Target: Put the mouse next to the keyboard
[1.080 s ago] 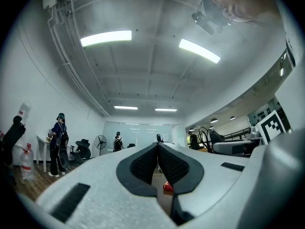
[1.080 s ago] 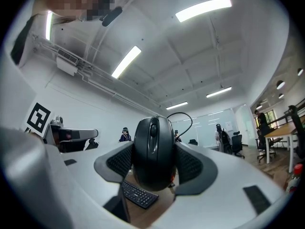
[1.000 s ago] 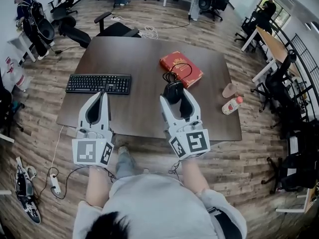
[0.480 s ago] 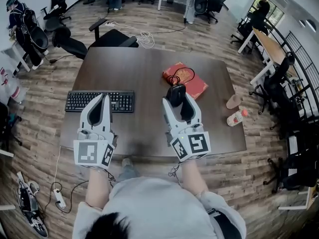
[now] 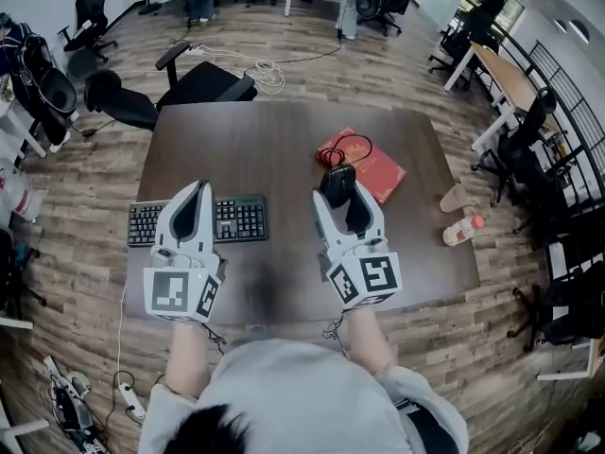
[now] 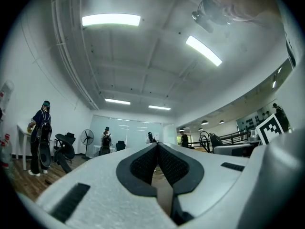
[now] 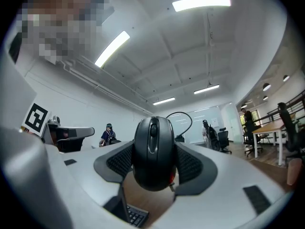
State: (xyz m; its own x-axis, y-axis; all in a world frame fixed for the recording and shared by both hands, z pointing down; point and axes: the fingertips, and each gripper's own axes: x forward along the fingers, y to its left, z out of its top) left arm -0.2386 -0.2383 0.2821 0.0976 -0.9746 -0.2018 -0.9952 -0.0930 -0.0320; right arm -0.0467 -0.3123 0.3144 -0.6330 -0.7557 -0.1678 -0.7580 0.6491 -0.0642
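Observation:
A black wired mouse [image 5: 337, 184] [image 7: 153, 151] is clamped between the jaws of my right gripper [image 5: 338, 191] [image 7: 153, 162], held above the dark table [image 5: 274, 149]. Its cable [image 5: 345, 148] loops back over a red book. The black keyboard [image 5: 232, 219] lies at the table's left front, partly hidden under my left gripper [image 5: 200, 191] [image 6: 157, 157], whose jaws are pressed together with nothing between them. A corner of the keyboard [image 7: 136, 216] also shows under the right jaws. Both grippers tilt upward in their own views.
A red book [image 5: 363, 163] lies on the table's right half. A pink cup [image 5: 456, 198] and a plastic bottle [image 5: 461, 230] lie near the table's right edge. Office chairs [image 5: 170, 93] stand behind the table. Cables and a power strip [image 5: 130, 403] lie on the wood floor.
The right gripper has carried the mouse off the table and toward me. The head view has shifted, so the table and keyboard sit lower in it. The left gripper now overlaps the keyboard.

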